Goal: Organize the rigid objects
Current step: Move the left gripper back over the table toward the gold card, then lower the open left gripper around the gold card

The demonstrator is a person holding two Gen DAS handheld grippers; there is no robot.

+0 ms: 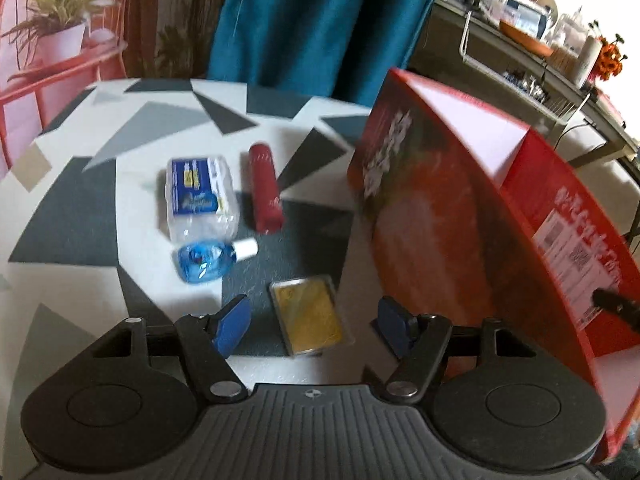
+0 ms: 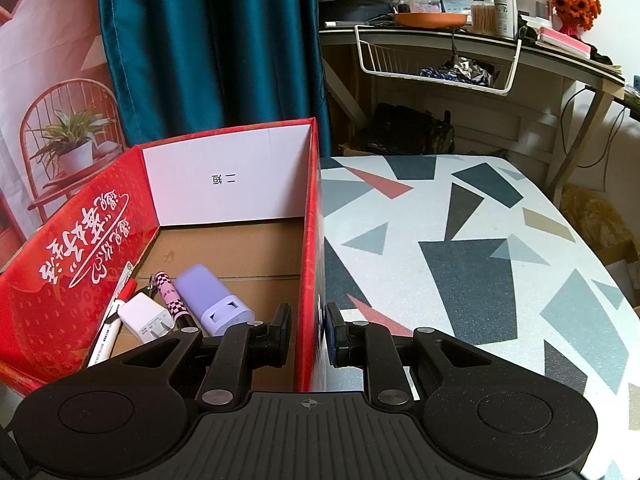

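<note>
My left gripper is open just above a flat gold card case that lies between its blue fingers. Beyond it lie a small blue bottle, a clear packet with a blue label and a dark red cylinder. The red cardboard box stands to the right. My right gripper is shut on the box's right wall, one finger inside, one outside. On the box's floor lie a lilac case, a white charger, a checkered tube and pens.
The table carries a cloth with grey, dark and red triangles. A teal curtain hangs behind. A cluttered desk with a white wire basket stands at the back right. A printed backdrop with a chair and plant is at the left.
</note>
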